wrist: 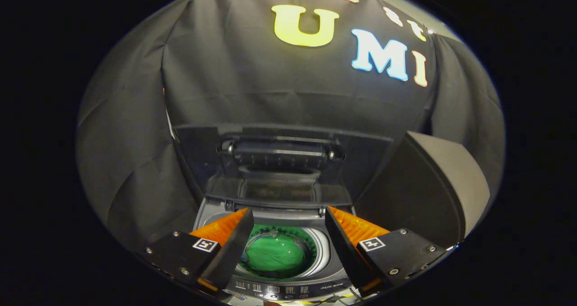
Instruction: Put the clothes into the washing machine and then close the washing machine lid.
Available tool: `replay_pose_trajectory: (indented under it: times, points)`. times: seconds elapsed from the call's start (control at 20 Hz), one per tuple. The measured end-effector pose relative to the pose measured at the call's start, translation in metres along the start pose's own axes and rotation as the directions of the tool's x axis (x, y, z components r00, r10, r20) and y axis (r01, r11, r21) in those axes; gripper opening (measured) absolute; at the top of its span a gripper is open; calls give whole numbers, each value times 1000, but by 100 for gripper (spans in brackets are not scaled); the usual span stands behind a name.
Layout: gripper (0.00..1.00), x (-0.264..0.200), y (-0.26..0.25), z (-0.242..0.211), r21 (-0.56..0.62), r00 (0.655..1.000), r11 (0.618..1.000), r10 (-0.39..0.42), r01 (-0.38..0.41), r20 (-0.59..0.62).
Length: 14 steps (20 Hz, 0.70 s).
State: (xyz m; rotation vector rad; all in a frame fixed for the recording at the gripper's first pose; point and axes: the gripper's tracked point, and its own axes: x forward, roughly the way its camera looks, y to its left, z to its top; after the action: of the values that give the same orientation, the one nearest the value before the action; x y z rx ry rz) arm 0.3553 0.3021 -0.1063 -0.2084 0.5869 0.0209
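At the bottom centre of the frame the gripper hangs with its fingers spread apart, holding nothing. Between them, lower down, green clothes lie in the washing machine drum. Beyond, mid-frame, the lid stands raised.

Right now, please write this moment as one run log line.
gripper: open, empty, above drum | green cloth: inside drum | washing machine lid: raised open | left to do: close lid
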Motion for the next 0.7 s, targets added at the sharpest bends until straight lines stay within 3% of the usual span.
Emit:
replay_pose_trajectory:
  times: [0.3,0.7]
  points:
    - [98,-17,-8,65,32,996,999,-18,15,90]
    - [97,24,-23,114,79,995,997,-22,14,101]
